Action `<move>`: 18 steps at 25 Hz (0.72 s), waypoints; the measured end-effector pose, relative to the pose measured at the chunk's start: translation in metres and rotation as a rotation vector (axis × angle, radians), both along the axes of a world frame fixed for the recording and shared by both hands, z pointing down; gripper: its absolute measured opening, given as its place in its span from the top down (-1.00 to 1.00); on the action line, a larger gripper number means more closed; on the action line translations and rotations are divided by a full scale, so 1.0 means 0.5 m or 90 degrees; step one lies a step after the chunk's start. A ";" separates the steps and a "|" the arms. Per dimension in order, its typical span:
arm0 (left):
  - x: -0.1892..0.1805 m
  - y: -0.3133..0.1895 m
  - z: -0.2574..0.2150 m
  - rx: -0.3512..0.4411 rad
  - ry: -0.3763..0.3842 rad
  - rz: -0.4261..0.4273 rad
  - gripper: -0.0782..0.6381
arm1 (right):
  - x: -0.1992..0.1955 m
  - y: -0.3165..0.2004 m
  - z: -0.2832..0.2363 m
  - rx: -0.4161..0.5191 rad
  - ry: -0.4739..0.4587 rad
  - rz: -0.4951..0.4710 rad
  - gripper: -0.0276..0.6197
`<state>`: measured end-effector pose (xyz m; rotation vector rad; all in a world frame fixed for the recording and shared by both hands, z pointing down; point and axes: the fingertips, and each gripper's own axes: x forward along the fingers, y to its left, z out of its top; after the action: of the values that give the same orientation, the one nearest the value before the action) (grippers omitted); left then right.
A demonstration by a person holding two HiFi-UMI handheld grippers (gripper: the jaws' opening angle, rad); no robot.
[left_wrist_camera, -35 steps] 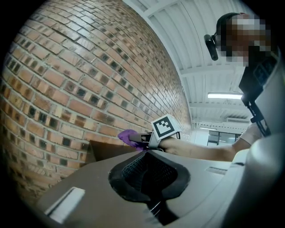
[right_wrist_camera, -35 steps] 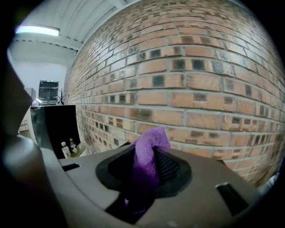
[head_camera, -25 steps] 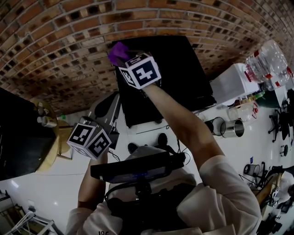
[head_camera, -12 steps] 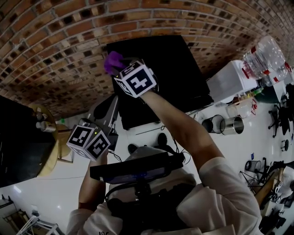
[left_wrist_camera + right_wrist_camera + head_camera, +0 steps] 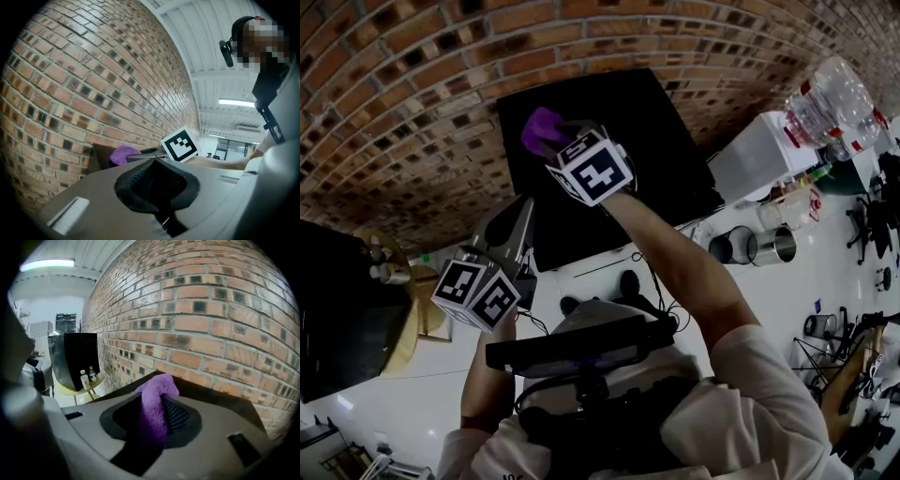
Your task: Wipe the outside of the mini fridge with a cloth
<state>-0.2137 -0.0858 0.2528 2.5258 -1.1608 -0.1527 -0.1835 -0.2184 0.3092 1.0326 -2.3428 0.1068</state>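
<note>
The black mini fridge (image 5: 619, 178) stands against the brick wall. My right gripper (image 5: 561, 141) reaches over its top near the back left and is shut on a purple cloth (image 5: 543, 127). In the right gripper view the cloth (image 5: 157, 401) hangs bunched between the pads (image 5: 176, 416), over the fridge's dark top (image 5: 213, 394). Those jaws have just opened slightly, with the cloth still pinched. My left gripper (image 5: 523, 214) is held level beside the fridge's left front, shut and empty. The left gripper view shows the cloth (image 5: 123, 153) and a fridge corner (image 5: 96, 157) beyond the left gripper (image 5: 152, 168).
A brick wall (image 5: 412, 103) runs behind the fridge. At the left a dark cabinet (image 5: 337, 309) sits by a round yellow table (image 5: 398, 319) with small bottles (image 5: 382, 272). At the right are a white box (image 5: 759, 159), water bottles (image 5: 834, 108) and metal cups (image 5: 773, 246).
My right gripper has slid the cloth a short way across the fridge top. The left gripper has drifted slightly and stays shut.
</note>
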 end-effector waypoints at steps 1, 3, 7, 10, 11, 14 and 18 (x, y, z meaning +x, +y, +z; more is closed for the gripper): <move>0.006 -0.001 -0.002 0.001 0.000 0.003 0.77 | 0.014 0.000 0.000 -0.001 0.001 0.005 0.51; 0.016 -0.004 -0.008 0.004 0.000 0.010 0.77 | 0.040 0.000 0.001 -0.005 0.004 0.011 0.45; 0.038 -0.007 -0.013 0.006 -0.001 0.024 0.77 | 0.089 0.005 0.003 -0.018 0.004 0.016 0.44; 0.052 -0.007 -0.017 0.007 -0.001 0.032 0.77 | 0.127 0.003 0.002 -0.026 -0.004 0.036 0.44; 0.057 -0.007 -0.018 0.007 -0.001 0.035 0.77 | 0.140 0.003 0.001 -0.029 -0.007 0.044 0.44; 0.070 -0.007 -0.021 0.009 0.000 0.041 0.77 | 0.181 0.001 0.002 -0.029 -0.007 0.072 0.44; 0.081 -0.007 -0.027 0.016 0.006 0.043 0.77 | 0.238 0.000 0.001 -0.015 0.001 0.112 0.45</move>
<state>-0.1734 -0.0891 0.2394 2.5788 -1.0754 -0.1631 -0.0647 -0.2186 0.3099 1.2251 -2.2403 0.2003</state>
